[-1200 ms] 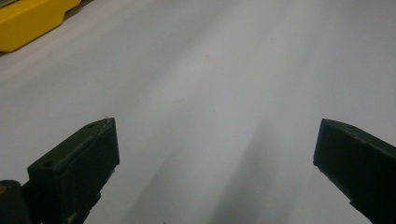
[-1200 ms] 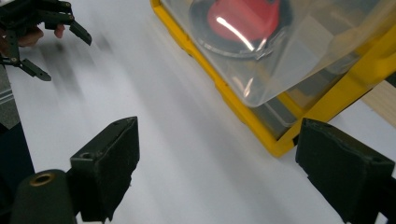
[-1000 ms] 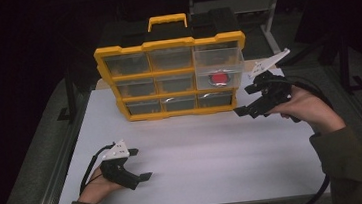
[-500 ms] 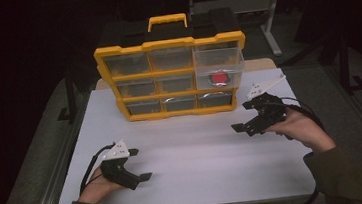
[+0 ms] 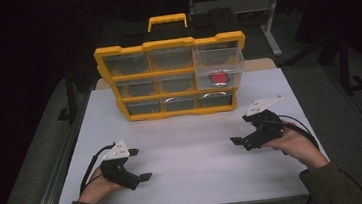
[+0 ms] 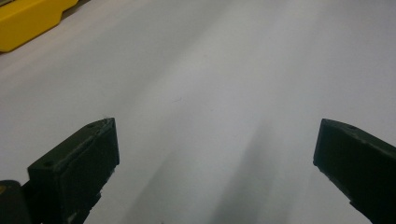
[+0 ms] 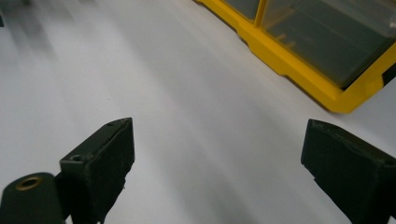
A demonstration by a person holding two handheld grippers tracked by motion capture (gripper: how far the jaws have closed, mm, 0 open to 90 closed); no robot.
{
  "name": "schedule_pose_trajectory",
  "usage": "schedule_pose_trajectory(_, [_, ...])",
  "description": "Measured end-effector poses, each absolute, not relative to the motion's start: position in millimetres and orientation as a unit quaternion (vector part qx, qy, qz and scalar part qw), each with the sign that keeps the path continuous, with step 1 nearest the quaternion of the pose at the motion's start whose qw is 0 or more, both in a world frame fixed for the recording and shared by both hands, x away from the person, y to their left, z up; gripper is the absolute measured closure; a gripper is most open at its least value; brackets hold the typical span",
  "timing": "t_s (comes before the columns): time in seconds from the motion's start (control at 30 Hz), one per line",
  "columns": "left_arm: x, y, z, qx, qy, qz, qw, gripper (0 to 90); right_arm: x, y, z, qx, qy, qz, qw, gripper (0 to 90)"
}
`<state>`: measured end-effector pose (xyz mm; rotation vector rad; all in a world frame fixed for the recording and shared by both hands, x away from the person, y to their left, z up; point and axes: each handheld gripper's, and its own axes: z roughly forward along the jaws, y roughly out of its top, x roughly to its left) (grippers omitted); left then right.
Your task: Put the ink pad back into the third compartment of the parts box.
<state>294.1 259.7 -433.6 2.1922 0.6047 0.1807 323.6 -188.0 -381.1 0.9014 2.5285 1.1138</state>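
A yellow organizer box (image 5: 171, 78) with clear drawers stands upright at the back of the white table (image 5: 194, 151). Its upper right drawer (image 5: 218, 62) is pulled out, and a red object (image 5: 219, 78) lies inside it. My right gripper (image 5: 239, 129) hovers low over the table, in front of and to the right of the box. Its jaws have just been opening and hold nothing (image 7: 217, 154). The box's lower edge (image 7: 299, 74) runs past its right jaw. My left gripper (image 5: 141, 163) rests open and empty near the front left (image 6: 215, 154), with a yellow corner of the box (image 6: 28, 23) far off.
Bare white tabletop lies between the two grippers and the box. Cables trail from each gripper toward the person's sleeves. The table's metal side rails (image 5: 60, 169) and dark floor surround it; a grey stand (image 5: 273, 33) is behind.
The right hand has come down from beside the box's right edge to low over the table, nearer the person. The left hand has stayed put.
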Motion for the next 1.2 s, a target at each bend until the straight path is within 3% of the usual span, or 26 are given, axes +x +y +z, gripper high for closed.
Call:
schedule_pose_trajectory(0.73, [293.2, 259.6, -433.1, 0.874, 0.239, 0.072, 0.418, 0.0, 289.1, -188.2, -439.8, 0.351, 0.843, 0.387, 0.128, 5.1])
schedule_pose_trajectory(1.2, [293.2, 259.1, -434.6, 0.877, 0.238, 0.072, 0.412, 0.0, 271.2, -192.6, -452.7, 0.36, 0.827, 0.409, 0.138, 4.1])
